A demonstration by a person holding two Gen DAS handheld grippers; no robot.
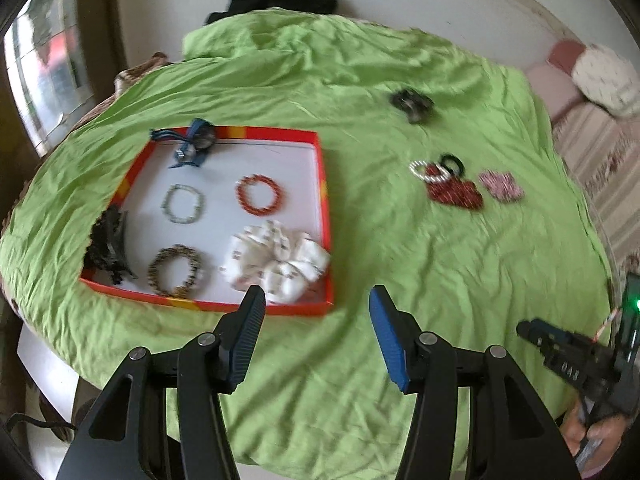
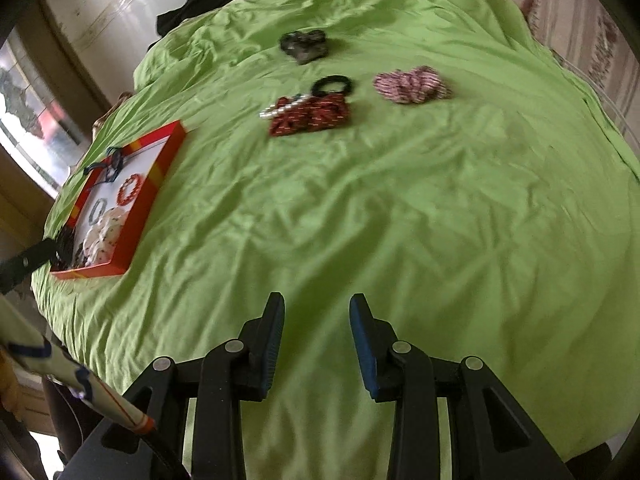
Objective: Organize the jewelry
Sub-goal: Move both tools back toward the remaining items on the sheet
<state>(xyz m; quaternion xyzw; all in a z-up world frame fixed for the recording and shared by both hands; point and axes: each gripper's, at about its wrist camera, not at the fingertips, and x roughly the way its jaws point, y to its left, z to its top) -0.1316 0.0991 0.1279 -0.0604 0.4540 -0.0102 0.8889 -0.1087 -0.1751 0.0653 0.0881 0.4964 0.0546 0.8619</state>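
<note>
One green cloth [image 1: 360,260] covers the worktop, and on it sits one red-rimmed tray [image 1: 325,200] holding three bead bracelets [image 1: 260,194] — red, pale, brown — one white scrunchie [image 1: 276,266], one black claw clip [image 1: 106,246] and one blue strap piece [image 1: 192,144]. Loose on the cloth lie five more pieces: red scrunchie [image 2: 312,116], pink scrunchie [image 2: 410,84], dark clip [image 2: 304,46], black hair tie [image 2: 333,85], pearl bracelet [image 2: 282,109]. Both the left hand-held gripper [image 1: 317,296] and the right hand-held gripper [image 2: 317,304] hover with fingers apart — nothing in them.

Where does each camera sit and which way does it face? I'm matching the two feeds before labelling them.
Left wrist: on the left tongs, looking forward and down at the red tray of bracelets on the green cloth; its open fingers, the right tongs and a bit of hand show.
Right wrist: on the right tongs, facing the red scrunchie; open fingers show.
Shared: tray, cloth, red scrunchie.
</note>
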